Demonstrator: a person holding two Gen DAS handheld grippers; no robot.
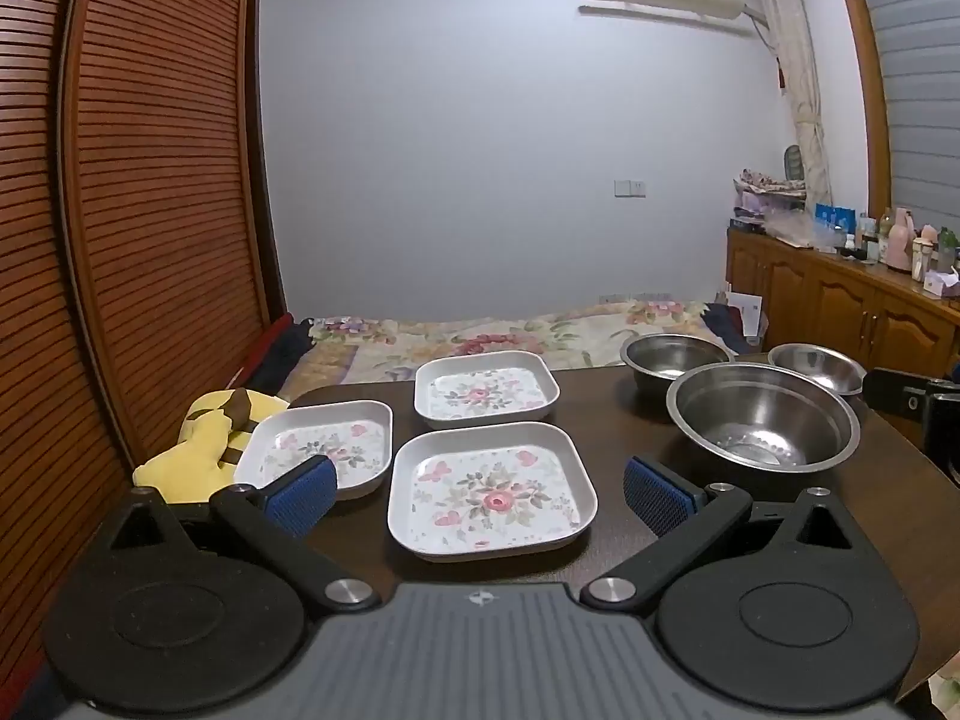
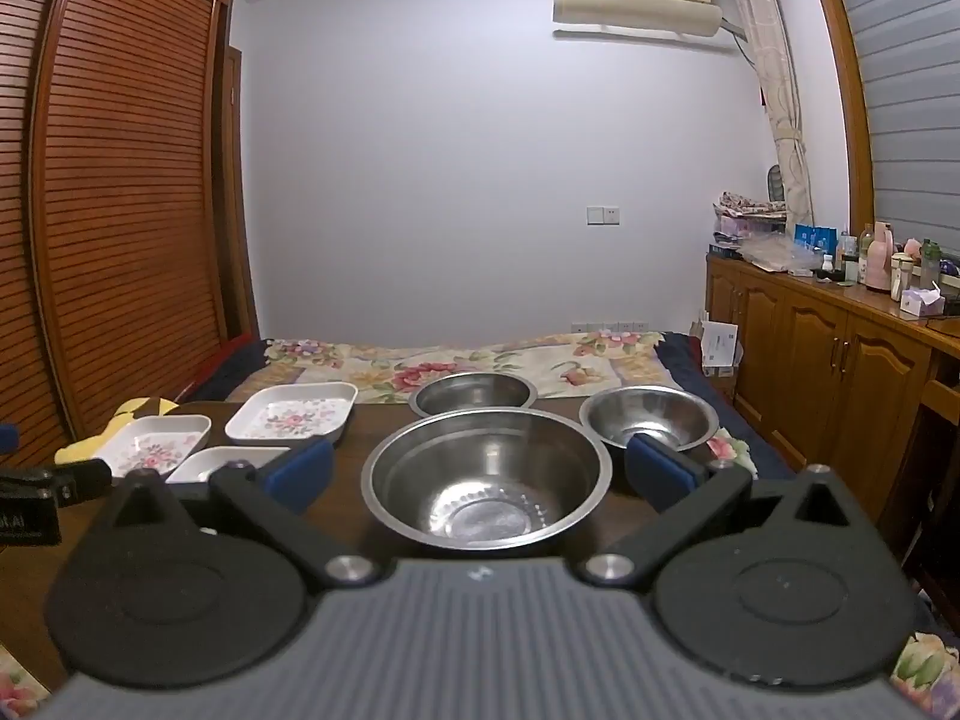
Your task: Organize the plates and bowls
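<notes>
**Steel bowls and floral plates spread on the table, both grippers empty**

Blue-padded fingers [image 1: 300,495] of your left gripper [image 1: 480,495] stand spread wide with nothing between them, poised over the near edge of the dark wooden table [image 1: 624,420]. Your right gripper [image 2: 480,468] is splayed just as wide and also holds nothing.

Just ahead of your left gripper lies the nearest floral plate [image 1: 492,492], square and white-rimmed. To its left sits a second floral plate [image 1: 318,447], partly hidden behind the left pad, and beyond the nearest one a third floral plate [image 1: 486,390]. All three lie flat, close together but apart.

Just ahead of your right gripper stands the large steel bowl [image 2: 489,480], upright and empty. Behind it is a mid-sized steel bowl [image 2: 474,393], and to the right a smaller steel bowl [image 2: 648,417], its near side covered by your right pad. Whether the bowls touch one another is hard to tell from these angles.

At the table's far left edge rests a yellow plush toy [image 1: 204,444]. Beyond the table lies a bed with a flowered cover [image 2: 420,366].
</notes>
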